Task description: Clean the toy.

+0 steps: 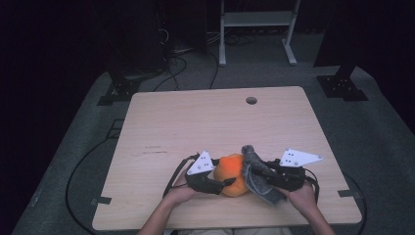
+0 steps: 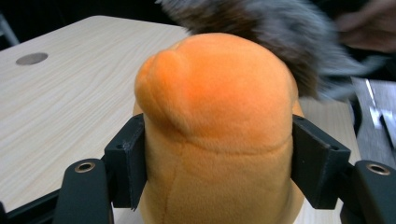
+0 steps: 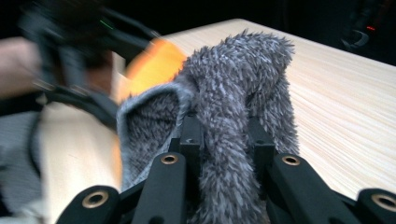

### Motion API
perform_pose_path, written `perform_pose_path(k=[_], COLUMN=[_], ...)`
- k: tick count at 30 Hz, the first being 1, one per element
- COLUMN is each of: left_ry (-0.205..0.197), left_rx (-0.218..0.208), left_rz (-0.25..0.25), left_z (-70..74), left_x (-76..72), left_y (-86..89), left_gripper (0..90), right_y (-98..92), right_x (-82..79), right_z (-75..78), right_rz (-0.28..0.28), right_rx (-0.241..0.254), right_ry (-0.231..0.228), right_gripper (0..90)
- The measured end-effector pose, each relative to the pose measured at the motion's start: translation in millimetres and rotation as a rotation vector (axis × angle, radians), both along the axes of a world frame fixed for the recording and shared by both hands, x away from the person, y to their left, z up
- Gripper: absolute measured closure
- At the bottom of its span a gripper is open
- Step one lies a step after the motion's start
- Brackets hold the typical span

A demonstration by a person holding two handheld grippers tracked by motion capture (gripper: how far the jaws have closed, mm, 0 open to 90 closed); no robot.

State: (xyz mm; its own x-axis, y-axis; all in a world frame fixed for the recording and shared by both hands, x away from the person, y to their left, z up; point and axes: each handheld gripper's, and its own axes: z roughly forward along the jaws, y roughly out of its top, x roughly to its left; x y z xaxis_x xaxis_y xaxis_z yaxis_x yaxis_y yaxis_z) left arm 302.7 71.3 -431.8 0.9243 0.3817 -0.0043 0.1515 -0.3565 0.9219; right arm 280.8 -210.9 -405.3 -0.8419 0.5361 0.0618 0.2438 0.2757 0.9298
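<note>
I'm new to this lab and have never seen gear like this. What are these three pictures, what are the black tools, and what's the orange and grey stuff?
A person sits at a wooden table and holds a hand-held two-jaw gripper in each hand; there is no robot arm. The wide picture comes from a fixed camera above, looking forward and down. The other two come from small cameras riding on the grippers, each looking along its own black jaws.

The left gripper has an orange plush toy between its pads, which press on both its sides. The right gripper is shut on a grey furry fabric, pinching a fold of it. In the high view, the grey fabric lies against the right side of the orange toy, near the table's front edge. The white three-cornered plates on top belong to the grippers.
</note>
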Motion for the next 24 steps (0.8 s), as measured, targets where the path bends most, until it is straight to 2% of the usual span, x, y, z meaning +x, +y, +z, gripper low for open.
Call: perform_pose_path(k=[1,2,4,6,10,12,15,17,19,22,24], left_ry=[-0.002,-0.01,-0.013,-0.012,-0.01,-0.001,0.025,0.041,0.043,0.014,0.013], left_rx=[0.001,0.005,0.013,0.009,0.0,-0.007,-0.013,-0.022,-0.026,0.003,0.004], left_rz=[-0.007,-0.007,0.003,0.015,0.016,0.023,0.049,0.072,0.081,0.06,0.033], left_z=[-1.1,-1.8,-1.0,-1.7,-3.4,-3.8,-3.8,-4.1,-4.2,-2.6,-2.4], left_x=[-0.3,-1.3,-1.3,-1.4,1.2,3.2,4.7,5.3,4.4,0.1,-0.8], left_y=[-2.2,-3.5,-1.6,0.1,1.4,2.8,3.7,2.8,0.9,-2.2,-0.6], left_gripper=[28.8,28.8,29.0,29.8,29.4,28.9,26.9,26.2,26.3,26.9,27.3], right_y=[14.1,14.1,22.8,18.6,-0.3,-7.5,-9.3,-2.6,7.3,20.6,18.3], right_x=[-7.6,-7.6,-10.5,-5.7,5.2,6.4,4.0,0.1,-4.2,-8.4,-4.9], right_z=[6.4,6.4,9.9,8.5,-5.0,-10.2,-12.5,-8.2,-2.1,5.7,5.5], right_rz=[0.038,0.038,0.044,0.044,-0.019,-0.053,-0.063,-0.048,-0.009,0.024,0.021], right_rx=[-0.033,-0.033,-0.079,-0.057,-0.043,-0.069,-0.079,-0.086,-0.075,-0.091,-0.093], right_ry=[-0.037,-0.037,-0.078,-0.063,-0.027,-0.02,-0.016,-0.037,-0.06,-0.099,-0.099], right_gripper=[73.0,73.0,73.0,73.2,73.3,73.2,73.2,73.5,73.4,73.3,73.3])
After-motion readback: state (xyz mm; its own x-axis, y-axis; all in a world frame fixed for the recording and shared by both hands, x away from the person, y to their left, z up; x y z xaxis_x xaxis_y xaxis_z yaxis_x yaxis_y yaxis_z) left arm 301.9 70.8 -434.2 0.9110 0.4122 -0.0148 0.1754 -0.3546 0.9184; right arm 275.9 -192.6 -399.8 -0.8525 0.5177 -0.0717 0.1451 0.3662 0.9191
